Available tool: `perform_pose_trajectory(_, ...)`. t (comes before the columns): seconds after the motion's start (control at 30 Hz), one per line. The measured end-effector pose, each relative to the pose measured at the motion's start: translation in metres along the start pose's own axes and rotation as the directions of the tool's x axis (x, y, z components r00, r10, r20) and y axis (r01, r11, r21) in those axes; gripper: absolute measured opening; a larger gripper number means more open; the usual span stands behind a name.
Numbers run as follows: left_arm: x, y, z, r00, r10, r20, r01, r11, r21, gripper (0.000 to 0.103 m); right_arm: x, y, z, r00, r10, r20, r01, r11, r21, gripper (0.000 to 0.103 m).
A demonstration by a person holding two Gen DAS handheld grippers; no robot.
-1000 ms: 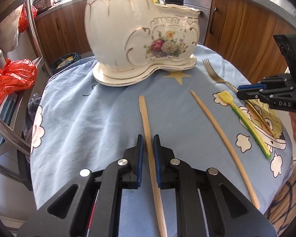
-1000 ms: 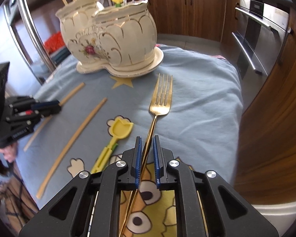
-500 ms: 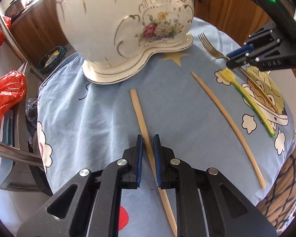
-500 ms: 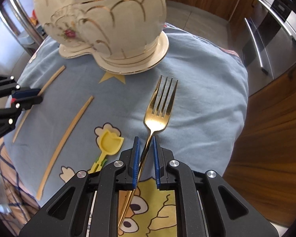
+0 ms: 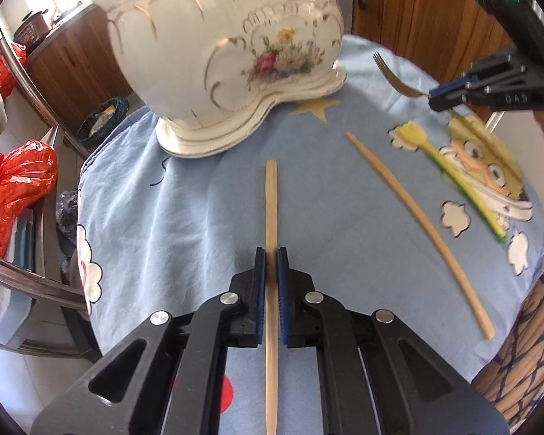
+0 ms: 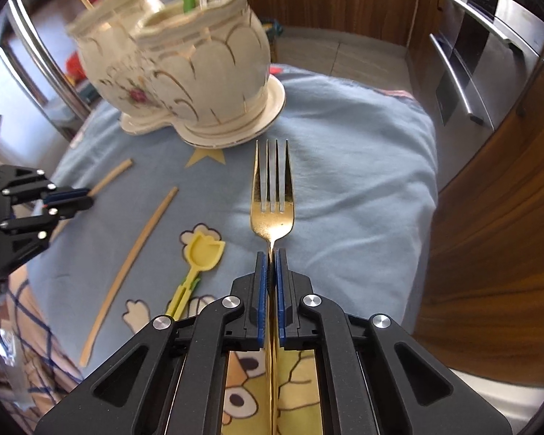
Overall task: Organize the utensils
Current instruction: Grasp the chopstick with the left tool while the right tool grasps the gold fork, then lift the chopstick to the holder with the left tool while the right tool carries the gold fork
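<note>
My left gripper [image 5: 271, 253] has its jaws closing, pads pressed on a wooden chopstick [image 5: 271, 199] that points toward the cream floral ceramic holder [image 5: 217, 54]. My right gripper [image 6: 271, 253] is likewise closing, clamped on the neck of a gold fork [image 6: 272, 195] whose tines point at the holder [image 6: 199, 83]. Between the two, a second chopstick [image 6: 134, 250] and a yellow tulip-shaped pick [image 6: 201, 250] lie loose on the blue cloth. The holder's compartments hold sticks, a yellow pick and metal utensils.
The blue cartoon tablecloth [image 5: 185, 217] covers a small round table with edges close on all sides. A red plastic bag [image 5: 14, 181] sits on a rack at the left. An oven [image 6: 489, 54] and wooden cabinets stand to the right. A checked sleeve [image 5: 526, 344] is nearby.
Both pairs of jaws have narrowed onto their utensils. The chopstick now runs straight between the left pads, and the fork has straightened in line with the right gripper, which has risen a little.
</note>
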State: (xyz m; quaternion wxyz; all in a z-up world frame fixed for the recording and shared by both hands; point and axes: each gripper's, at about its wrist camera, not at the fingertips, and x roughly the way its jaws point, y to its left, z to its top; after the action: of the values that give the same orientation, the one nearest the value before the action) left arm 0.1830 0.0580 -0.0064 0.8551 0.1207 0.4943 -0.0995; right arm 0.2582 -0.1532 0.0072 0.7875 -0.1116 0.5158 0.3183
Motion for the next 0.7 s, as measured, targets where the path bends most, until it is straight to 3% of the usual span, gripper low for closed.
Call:
perform_pose_trajectory(0.2,-0.022,0.008,-0.006,0.994,-0.024,0.107,0.03,0.998,-0.054,0.006,-0.024,-0.002,-0.014,0.994,0.042,0.105,-0.045,0.999,0.018,0.006)
perform_pose_trajectory(0.33,-0.046,0.014,-0.003,0.979,-0.034,0.203,0.055,0.994,-0.099,0.006,-0.041,0.001,-0.021,0.981,0.053,0.186,-0.057,0.998,0.016,0.006)
perform_pose_trajectory(0.47,-0.068,0.017,0.0,0.951,-0.059,0.305,0.101,0.987,-0.126,0.006,-0.059,0.003,-0.035,0.952,0.073,0.298,-0.085,0.996,0.027,0.006)
perform_pose_trajectory(0.7,-0.076,0.016,0.001,0.923,-0.059,0.381,0.121,0.983,-0.139,0.006,-0.084,0.007,-0.056,0.9,0.09,0.427,-0.122,0.991,0.048,0.006)
